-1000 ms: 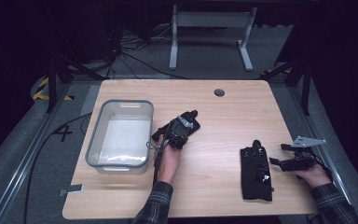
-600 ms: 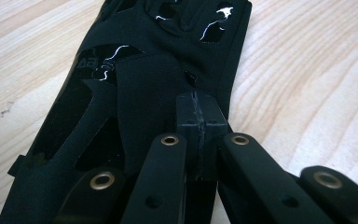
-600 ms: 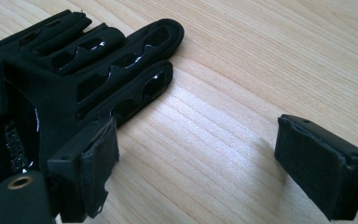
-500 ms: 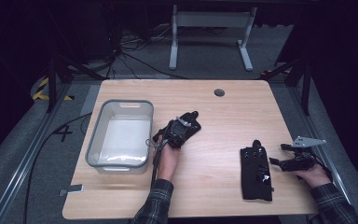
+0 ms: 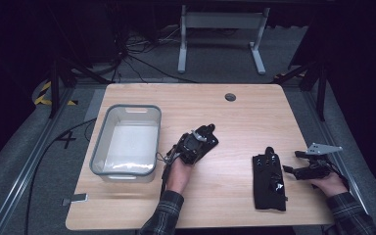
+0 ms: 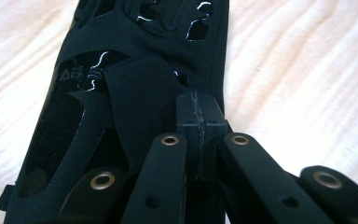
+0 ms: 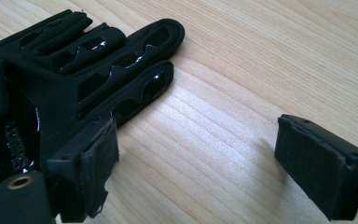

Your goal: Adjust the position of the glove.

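Wooden table (image 5: 235,117): left gripper (image 5: 196,143) low, fingers pinched, prob. on glove (image 6: 135,88).

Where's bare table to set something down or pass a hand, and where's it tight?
Free: the far strip of the table from the bin past the cable hole to the right corner; the wood between the left gripper and the black glove. Tight: bin to left gripper, and black glove to right gripper.

We note one small shift.
Our left gripper (image 5: 206,131) now sits slightly nearer to us and a touch further right than a second ago.
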A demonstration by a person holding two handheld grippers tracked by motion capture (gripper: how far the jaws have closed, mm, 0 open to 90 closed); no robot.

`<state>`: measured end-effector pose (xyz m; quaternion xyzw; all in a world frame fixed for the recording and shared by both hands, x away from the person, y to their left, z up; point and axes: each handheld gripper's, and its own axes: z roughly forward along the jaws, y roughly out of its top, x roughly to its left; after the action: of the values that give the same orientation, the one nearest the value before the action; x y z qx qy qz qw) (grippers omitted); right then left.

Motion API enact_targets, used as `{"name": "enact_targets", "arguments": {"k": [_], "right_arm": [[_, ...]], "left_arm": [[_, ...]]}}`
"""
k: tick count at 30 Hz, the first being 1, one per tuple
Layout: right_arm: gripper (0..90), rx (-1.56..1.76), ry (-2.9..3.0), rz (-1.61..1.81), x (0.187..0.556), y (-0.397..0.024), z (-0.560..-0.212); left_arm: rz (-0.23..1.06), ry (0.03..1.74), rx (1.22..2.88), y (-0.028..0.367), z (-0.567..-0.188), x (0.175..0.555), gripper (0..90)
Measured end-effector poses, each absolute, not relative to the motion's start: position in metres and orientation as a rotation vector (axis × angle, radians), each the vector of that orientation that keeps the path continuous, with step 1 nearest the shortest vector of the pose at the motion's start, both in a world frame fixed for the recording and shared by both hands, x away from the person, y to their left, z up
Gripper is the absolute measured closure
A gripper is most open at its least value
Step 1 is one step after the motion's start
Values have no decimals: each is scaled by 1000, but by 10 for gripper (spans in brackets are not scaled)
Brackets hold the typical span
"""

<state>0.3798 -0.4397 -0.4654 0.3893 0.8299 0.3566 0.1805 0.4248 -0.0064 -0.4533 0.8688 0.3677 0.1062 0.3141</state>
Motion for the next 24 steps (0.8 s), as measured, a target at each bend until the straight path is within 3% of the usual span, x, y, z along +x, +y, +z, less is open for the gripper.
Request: {"name": "enact_targets", "arguments": {"k": [24], "right_arm": [[141, 1101, 2344, 1008, 380, -440, -465]], "left_arm": [[60, 751, 2296, -48, -457, 381, 899]]}}
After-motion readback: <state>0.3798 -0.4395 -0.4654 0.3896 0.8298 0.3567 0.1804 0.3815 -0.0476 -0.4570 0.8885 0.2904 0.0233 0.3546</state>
